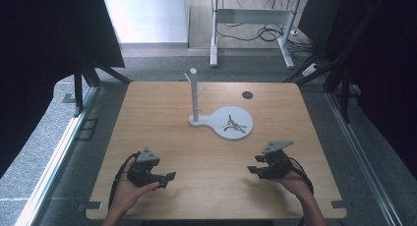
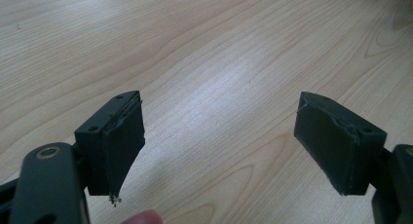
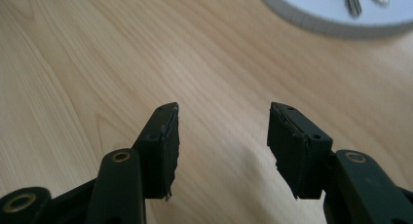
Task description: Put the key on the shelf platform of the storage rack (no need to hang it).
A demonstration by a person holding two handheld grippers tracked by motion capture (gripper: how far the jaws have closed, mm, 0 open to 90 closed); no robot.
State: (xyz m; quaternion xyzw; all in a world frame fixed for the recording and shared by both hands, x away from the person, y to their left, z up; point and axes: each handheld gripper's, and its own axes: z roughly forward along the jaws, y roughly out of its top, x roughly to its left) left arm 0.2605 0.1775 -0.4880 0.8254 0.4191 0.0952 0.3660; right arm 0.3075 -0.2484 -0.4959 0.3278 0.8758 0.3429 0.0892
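Both released over bare wooden table (image 1: 162,123): left gripper (image 1: 169,177) at seven o'clock, right gripper (image 1: 252,169) at five o'clock of keys (image 1: 234,125) on white stand base (image 1: 243,133), nothing between.

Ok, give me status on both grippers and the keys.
Left gripper open, empty. Right gripper open, empty, short of the keys. Keys flat on white stand base, beside the hook post. Path clear.

left gripper (image 1: 169,178) agape, right gripper (image 1: 252,171) half-open

keys (image 1: 234,125) on stand base (image 1: 223,130) | post (image 1: 194,96) at base's left | table (image 1: 162,113) beneath
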